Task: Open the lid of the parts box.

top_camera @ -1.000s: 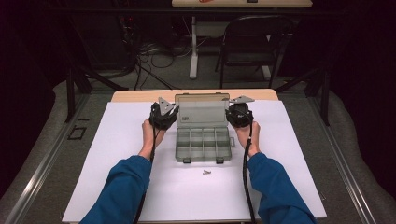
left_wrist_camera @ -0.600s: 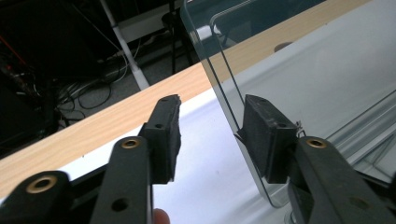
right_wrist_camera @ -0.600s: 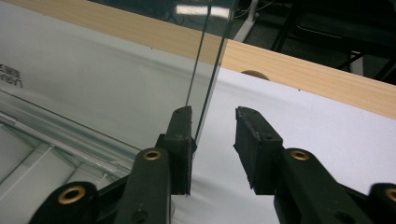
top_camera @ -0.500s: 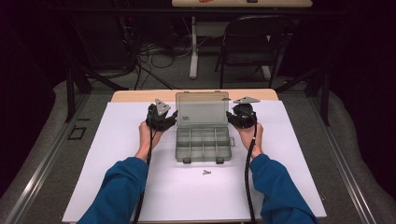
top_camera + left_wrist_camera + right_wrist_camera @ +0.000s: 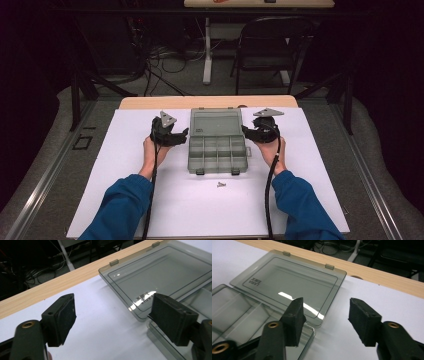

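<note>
a: both grippers have drawn outward from the box since a second ago. before, the left gripper [image 5: 176, 136] and the right gripper [image 5: 250, 132] were pressed close against the sides of the box [image 5: 218, 148]; now each stands just beside its own side, with a small gap.

b: and the jaws?

a: they have just been opening, on both sides. in the left gripper view the left gripper [image 5: 113, 316] has its two black pads well apart, with white table cover under the gap and nothing between them. one pad [image 5: 172, 317] hangs over the corner where the lid [image 5: 160, 275] meets the tray. so it is released.

b: is the right one the same?

a: yes. in the right gripper view the right gripper [image 5: 324, 321] is also released. the gap holds nothing, and one pad [image 5: 295, 320] is over the near corner of the lid [image 5: 289, 287].

b: where is the box?

a: it lies in the middle of the table [image 5: 310, 200], on the white cover, between the two hands. the lid is open flat toward the wooden far edge, and the tray with its compartments is on the person's side.

b: anything else on the table?

a: one small screw [image 5: 221, 184], just in front of the box, apart from it.
</note>
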`<state>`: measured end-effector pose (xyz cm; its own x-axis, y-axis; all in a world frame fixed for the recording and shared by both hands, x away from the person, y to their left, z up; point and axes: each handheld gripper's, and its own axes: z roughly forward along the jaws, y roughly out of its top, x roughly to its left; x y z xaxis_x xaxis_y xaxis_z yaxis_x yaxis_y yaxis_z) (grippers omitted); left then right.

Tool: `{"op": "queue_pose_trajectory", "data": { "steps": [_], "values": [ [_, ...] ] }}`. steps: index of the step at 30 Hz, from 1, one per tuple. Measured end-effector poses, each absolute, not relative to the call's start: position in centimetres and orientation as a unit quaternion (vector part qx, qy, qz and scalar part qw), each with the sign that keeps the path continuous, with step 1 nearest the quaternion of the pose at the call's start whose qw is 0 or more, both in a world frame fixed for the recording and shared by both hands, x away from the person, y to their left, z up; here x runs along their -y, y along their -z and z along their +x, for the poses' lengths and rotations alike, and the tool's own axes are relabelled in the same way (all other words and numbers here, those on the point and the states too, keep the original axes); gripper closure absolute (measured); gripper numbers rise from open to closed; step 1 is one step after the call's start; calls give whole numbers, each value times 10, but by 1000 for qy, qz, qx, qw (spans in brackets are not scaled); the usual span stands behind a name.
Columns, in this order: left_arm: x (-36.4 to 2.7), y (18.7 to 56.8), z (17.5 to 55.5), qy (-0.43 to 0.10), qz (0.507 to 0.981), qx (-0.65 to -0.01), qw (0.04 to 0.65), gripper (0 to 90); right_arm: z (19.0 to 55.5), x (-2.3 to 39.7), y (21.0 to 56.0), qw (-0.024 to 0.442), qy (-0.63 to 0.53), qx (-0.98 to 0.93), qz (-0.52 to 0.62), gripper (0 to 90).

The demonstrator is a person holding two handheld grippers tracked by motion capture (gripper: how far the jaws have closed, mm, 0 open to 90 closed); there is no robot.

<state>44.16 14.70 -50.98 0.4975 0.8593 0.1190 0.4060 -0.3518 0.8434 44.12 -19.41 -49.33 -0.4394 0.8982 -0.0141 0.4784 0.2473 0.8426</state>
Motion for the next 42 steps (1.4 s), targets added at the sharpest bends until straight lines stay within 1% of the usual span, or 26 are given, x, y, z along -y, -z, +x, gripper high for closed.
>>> {"op": "queue_pose_trajectory", "data": {
  "steps": [3,7,16,18,27,30,42],
  "values": [
    [-149,506,434,-288,770,-406,398,157,432,197,489,262,-410,-749,451,375],
    [-153,500,421,-286,771,-399,406,141,417,199,486,271,-410,-756,433,310],
    [-161,499,384,-284,774,-381,419,86,384,203,483,269,-424,-767,399,255],
    [-163,502,374,-295,779,-374,407,74,376,204,485,265,-427,-768,397,253],
    [-175,510,349,-285,781,-375,410,35,350,209,494,252,-435,-775,382,192],
    [-179,512,339,-279,779,-377,416,4,344,208,498,250,-437,-777,377,166],
    [-188,524,305,-281,784,-362,420,0,322,206,510,246,-449,-784,351,101]
  ]
}}
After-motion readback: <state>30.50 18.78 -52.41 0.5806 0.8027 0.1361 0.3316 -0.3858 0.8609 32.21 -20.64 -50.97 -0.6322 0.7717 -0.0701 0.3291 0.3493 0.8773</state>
